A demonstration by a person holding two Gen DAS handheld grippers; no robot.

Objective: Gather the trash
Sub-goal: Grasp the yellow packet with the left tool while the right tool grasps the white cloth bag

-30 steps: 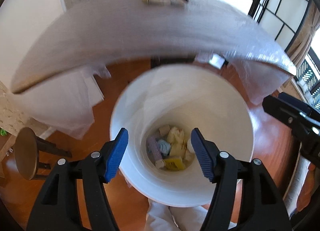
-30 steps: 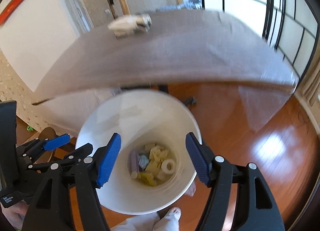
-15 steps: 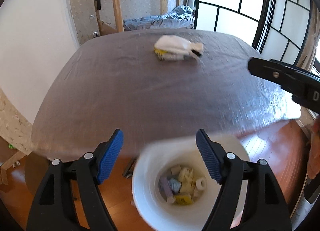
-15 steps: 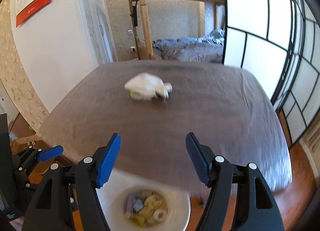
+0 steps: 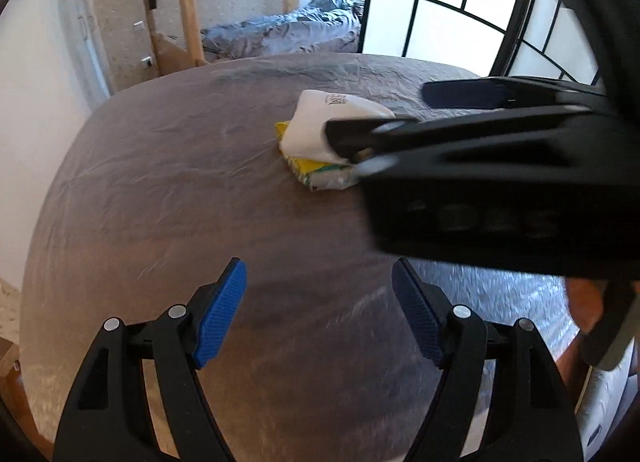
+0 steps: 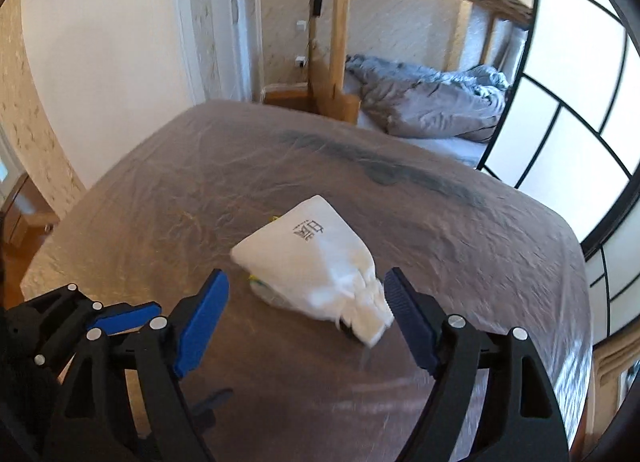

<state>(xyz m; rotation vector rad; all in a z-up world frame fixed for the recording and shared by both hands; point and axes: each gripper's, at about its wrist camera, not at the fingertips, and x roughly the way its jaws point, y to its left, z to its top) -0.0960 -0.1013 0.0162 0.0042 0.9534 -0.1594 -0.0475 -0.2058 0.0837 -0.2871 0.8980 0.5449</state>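
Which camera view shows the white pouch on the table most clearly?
The right wrist view: the white pouch lies whole and unobstructed just ahead of the open right gripper. In the left wrist view the right gripper's fingers cover its right end, leaving only its left part visible.

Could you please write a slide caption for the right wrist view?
Open right claw closing in on a white bag on the brown table.

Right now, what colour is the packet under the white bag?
Yellow packet, clearest in the left wrist view.

A white printed bag (image 6: 316, 258) lies atop a yellow wrapper (image 5: 316, 174).
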